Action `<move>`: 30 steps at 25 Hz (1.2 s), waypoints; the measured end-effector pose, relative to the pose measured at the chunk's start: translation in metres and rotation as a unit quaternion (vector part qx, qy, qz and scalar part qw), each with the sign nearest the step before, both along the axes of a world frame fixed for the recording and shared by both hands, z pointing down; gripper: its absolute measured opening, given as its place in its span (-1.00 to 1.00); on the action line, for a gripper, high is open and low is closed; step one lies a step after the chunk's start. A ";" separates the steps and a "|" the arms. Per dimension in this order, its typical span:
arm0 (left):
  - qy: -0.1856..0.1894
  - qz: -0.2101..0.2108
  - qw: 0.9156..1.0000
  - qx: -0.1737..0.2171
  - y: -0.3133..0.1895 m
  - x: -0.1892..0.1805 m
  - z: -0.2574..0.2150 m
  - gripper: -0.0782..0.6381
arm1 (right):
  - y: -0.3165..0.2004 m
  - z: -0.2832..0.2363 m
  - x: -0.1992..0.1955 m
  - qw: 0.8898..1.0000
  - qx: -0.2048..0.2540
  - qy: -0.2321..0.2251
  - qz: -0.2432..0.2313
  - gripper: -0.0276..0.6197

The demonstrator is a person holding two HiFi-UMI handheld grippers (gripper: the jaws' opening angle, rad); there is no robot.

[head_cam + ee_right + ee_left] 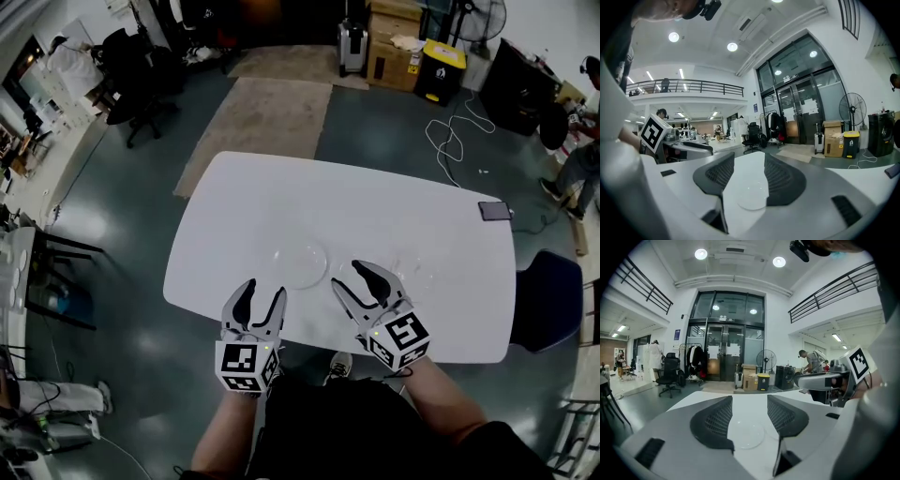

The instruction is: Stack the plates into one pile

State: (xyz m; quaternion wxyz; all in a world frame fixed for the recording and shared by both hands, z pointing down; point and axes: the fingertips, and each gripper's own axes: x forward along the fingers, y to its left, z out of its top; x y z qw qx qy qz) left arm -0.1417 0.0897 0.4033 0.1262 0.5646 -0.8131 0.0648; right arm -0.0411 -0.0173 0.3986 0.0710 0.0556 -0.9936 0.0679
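Left gripper: jaws apart, nothing between them, lower centre-left
Right gripper: jaws parted, empty, lower centre
Clear plate: mid-frame on white table, just beyond both grippers' tips

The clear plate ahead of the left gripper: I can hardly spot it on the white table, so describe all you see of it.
The clear plate is round, shallow and see-through, like glass or clear plastic, with faint rim glints. It lies flat on the white table, just ahead of the open left gripper, which does not touch it. Nothing lies on it.
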 end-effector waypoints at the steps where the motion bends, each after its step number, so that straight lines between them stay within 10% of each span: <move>1: 0.000 0.000 1.000 -0.001 0.000 0.002 0.000 -0.12 | 0.000 0.000 0.001 1.000 -0.001 0.000 0.000 -0.29; 30: 0.042 0.111 0.991 -0.059 -0.028 -0.089 0.049 -0.12 | 0.013 0.090 -0.071 0.990 -0.048 0.112 0.074 -0.29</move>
